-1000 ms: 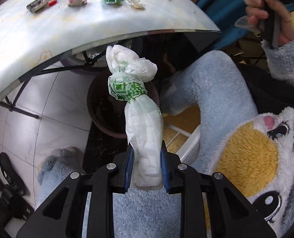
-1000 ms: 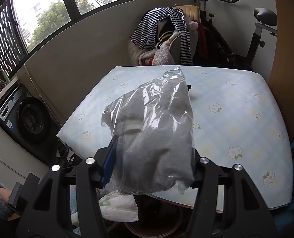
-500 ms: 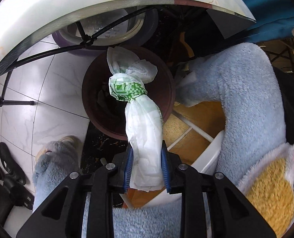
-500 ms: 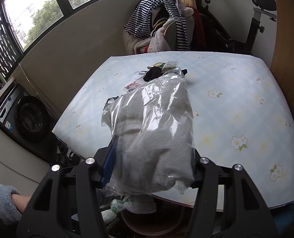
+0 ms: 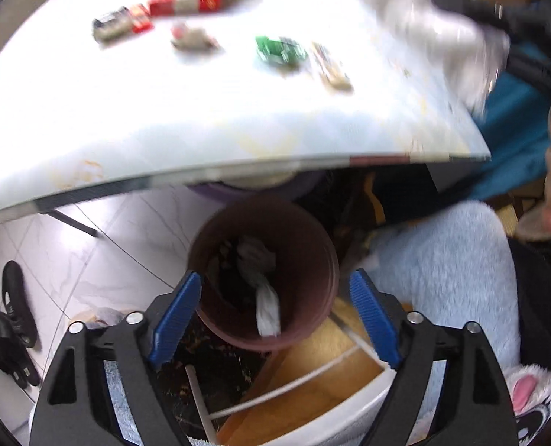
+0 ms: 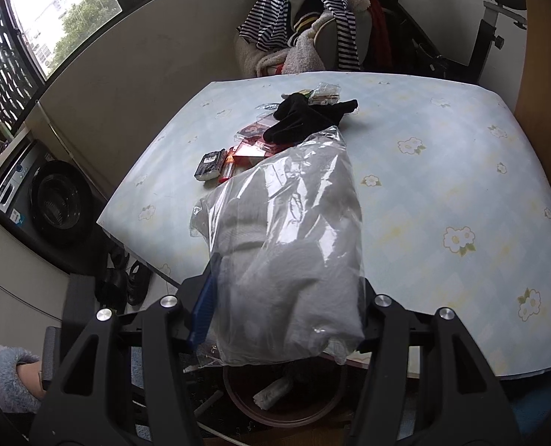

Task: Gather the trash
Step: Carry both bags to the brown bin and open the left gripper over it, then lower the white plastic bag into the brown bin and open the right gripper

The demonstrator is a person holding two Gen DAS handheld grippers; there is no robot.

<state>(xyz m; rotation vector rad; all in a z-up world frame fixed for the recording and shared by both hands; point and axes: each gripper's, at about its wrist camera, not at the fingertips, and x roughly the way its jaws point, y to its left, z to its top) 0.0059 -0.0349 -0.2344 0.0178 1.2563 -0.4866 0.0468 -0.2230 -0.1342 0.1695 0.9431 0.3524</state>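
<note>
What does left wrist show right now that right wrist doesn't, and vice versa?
Left wrist only: the left gripper open and empty above the bin, and a green wrapper on the table.
Right wrist only: the right gripper shut on a clear plastic bag, and a black glove.
Both: the brown bin with a white wad inside, and the table.

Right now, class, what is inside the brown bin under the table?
Inside the brown bin a white wad of wrapping leans against the near wall, with dark crumpled rubbish behind it. Whatever lies beneath them at the bottom is hidden.
</note>
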